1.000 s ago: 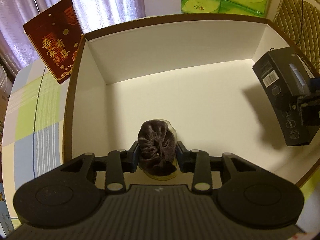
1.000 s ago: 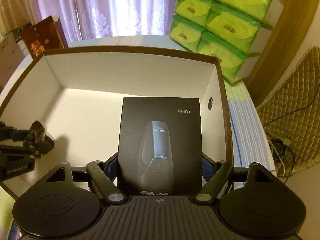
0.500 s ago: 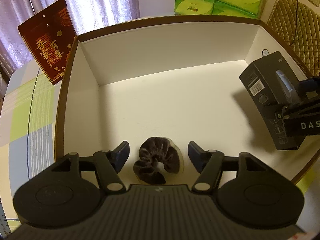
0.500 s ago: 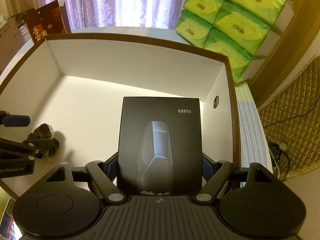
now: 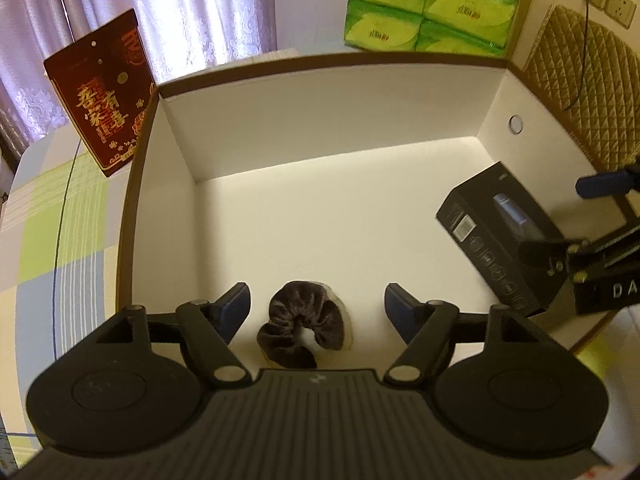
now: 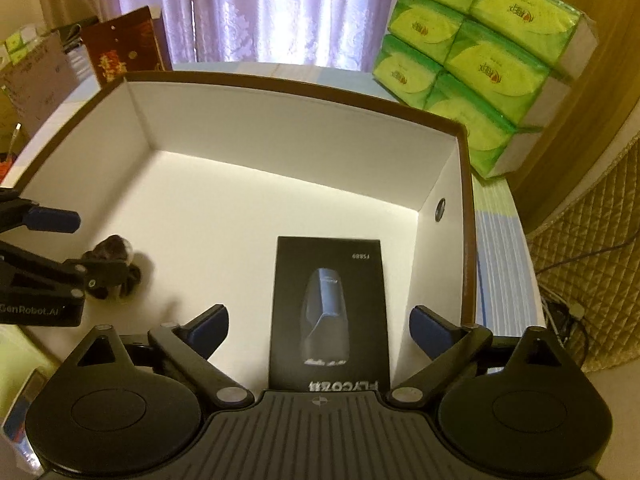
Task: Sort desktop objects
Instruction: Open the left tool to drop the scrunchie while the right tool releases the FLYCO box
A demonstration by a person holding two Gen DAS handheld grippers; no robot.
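While both items lie on the floor of the white box (image 5: 320, 128), neither gripper grips anything — the left gripper (image 5: 316, 308) spreads wide around the scrunchie (image 5: 302, 330), the right gripper (image 6: 320, 326) gapes either side of the black carton (image 6: 330, 308), apparently both delivered.

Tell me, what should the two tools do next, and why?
Probably lift both straight up out of the white box. The left tool stands open around the brown scrunchie, and the right tool is open beside the black shaver box. Both things lie on the box floor, so nothing here needs holding.
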